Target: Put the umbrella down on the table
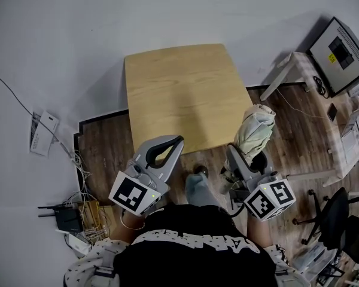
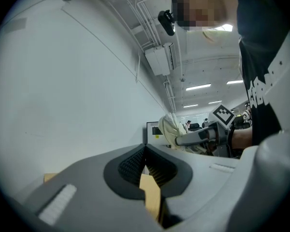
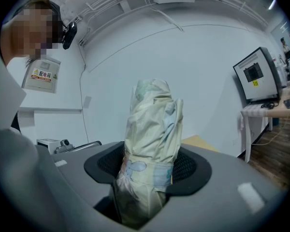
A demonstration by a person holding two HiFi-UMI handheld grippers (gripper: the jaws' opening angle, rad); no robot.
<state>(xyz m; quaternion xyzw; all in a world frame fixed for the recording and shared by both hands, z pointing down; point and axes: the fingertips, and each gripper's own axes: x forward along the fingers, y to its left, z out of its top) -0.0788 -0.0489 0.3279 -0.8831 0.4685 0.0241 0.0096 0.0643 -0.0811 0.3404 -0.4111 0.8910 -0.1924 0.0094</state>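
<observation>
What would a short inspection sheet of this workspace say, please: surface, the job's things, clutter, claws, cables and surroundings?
Surface: wooden table, standing on a dark wood floor.
Job's things: folded umbrella, held in the right claw, not yet on the table.
Clutter: nothing seen on the table.
Grippers: right claw shut on the umbrella; left claw shut, holding nothing.
Cables: tangle of cables beside a black router on the floor at the left; one thin cable runs across the grey floor.
Surroundings: monitor on a white desk at the right; office chair nearer the person.
</observation>
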